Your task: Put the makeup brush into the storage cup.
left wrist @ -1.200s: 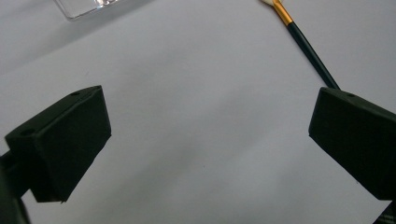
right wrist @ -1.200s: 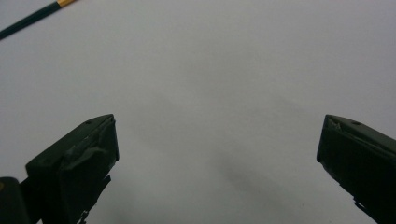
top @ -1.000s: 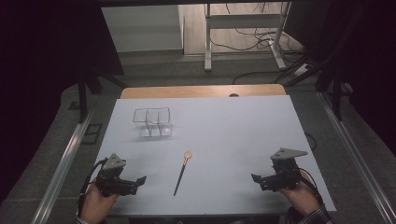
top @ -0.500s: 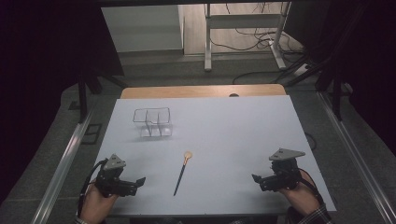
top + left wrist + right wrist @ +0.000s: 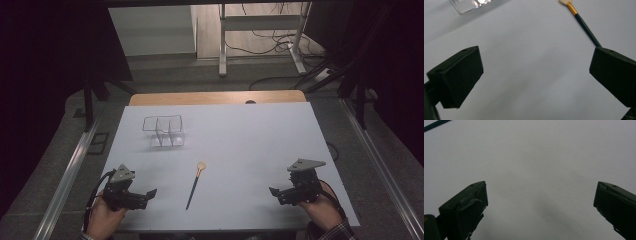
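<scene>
Paintbrush (image 5: 195, 180) lies flat near the middle of the worktop's (image 5: 260, 135) near half, its pale bristle tip pointing toward the far edge and its dark handle running back toward the near edge; a gold ferrule joins the two. Toward the far left corner stands a clear plastic divided container (image 5: 164, 131), well apart from the brush. The left gripper (image 5: 141, 196) rests near the near left corner, held in the person's left hand (image 5: 102, 220), its jaws spread wide with nothing between them; in the left gripper view the brush handle passes just behind one jaw. The right gripper (image 5: 280, 194) sits near the near right corner, jaws likewise spread and empty over bare worktop, well apart from the brush.
</scene>
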A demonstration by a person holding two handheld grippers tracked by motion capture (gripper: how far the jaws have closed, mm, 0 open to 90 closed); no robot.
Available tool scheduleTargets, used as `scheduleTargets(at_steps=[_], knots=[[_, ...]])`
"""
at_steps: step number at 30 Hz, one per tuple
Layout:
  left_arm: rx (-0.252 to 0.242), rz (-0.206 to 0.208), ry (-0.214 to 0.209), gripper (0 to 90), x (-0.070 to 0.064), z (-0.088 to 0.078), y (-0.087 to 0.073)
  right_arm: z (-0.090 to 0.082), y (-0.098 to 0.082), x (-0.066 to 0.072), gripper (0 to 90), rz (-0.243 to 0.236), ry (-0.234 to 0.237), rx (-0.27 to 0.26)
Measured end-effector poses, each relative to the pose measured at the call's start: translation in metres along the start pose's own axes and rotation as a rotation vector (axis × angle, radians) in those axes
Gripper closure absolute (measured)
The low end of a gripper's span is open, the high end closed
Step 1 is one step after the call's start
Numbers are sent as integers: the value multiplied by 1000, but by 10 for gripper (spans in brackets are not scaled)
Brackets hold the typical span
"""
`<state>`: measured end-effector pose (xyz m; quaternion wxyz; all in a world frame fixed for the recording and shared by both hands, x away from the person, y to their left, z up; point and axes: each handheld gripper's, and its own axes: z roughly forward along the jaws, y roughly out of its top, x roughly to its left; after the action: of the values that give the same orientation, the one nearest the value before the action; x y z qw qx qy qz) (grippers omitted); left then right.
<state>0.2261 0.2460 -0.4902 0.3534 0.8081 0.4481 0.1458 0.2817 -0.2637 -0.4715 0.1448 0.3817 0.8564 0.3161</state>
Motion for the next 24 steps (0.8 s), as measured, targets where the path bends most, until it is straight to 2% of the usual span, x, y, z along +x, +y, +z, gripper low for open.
scheduleTargets(at_steps=[3,10,14,16,24], knots=[[-2,25,-5,0,-2,1,4,0,0,0,0,4,-2,5],[29,33,-1,0,-4,5,8,0,0,-1,0,13,-8,-1],[46,23,-4,0,-5,8,11,0,0,-1,0,11,-9,1],[59,21,-9,0,-5,9,12,0,0,-1,0,12,-8,2],[121,52,8,1,-6,15,19,0,0,-1,0,11,-7,0]])
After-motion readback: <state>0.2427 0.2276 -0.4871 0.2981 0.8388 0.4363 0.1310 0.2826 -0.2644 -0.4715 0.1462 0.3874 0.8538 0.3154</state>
